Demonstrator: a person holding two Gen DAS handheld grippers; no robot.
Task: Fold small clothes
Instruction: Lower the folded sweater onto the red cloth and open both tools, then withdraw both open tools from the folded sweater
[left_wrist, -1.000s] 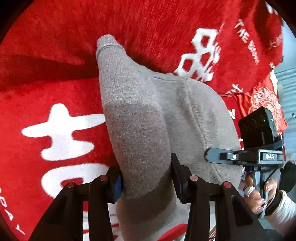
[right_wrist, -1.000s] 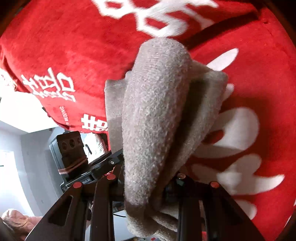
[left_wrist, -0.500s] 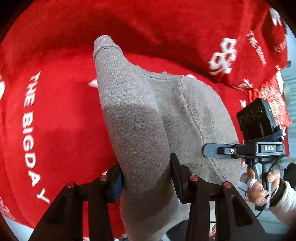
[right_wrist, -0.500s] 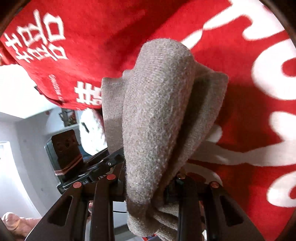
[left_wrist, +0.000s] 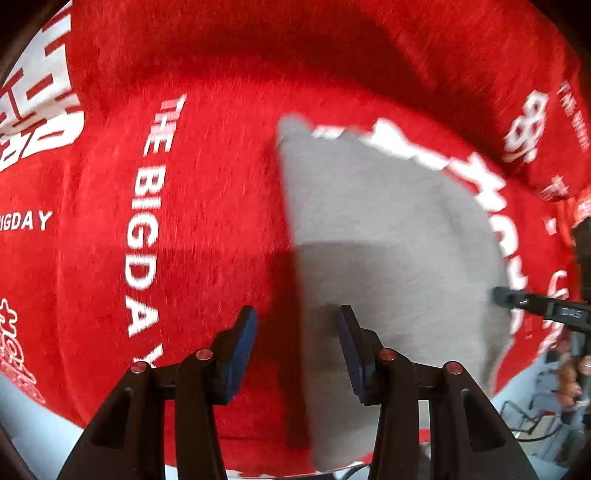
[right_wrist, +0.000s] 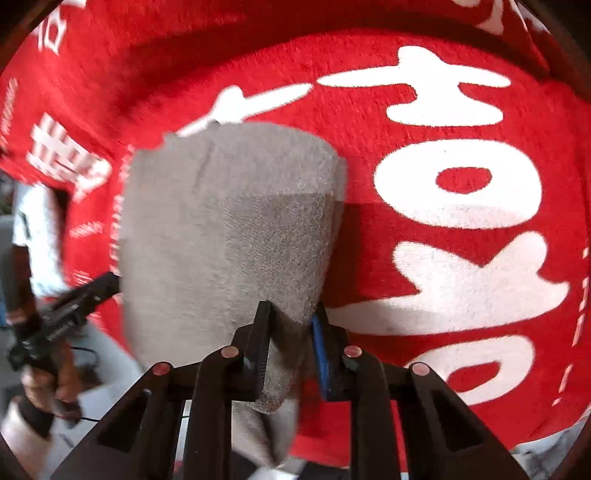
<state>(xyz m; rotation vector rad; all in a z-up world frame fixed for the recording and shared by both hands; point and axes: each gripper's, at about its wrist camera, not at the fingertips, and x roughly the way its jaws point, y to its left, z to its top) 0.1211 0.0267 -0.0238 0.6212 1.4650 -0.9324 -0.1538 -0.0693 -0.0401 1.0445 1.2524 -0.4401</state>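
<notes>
Left wrist view shows the left gripper (left_wrist: 295, 332) standing apart over the red plush blanket with white lettering (left_wrist: 184, 221), its blue pads clear of cloth: the left edge of the small grey knitted garment (left_wrist: 388, 258) runs up between the jaws, but neither pad presses on it, so that tool looks released. Over on the right wrist view, the right gripper (right_wrist: 290, 325) is clenched on a bunched lower corner of the same garment, and its jaws have just been closing further, with the knit pinched between them. The grey piece lies spread on the blanket, partly in shadow (motion blur softens its far edge, so I cannot tell how flat it sits there). My reading is that a fold has been laid down and one hand has let go. Next, the right hand probably needs to set its corner down square with the layer beneath and release, without dragging the stack askew.
</notes>
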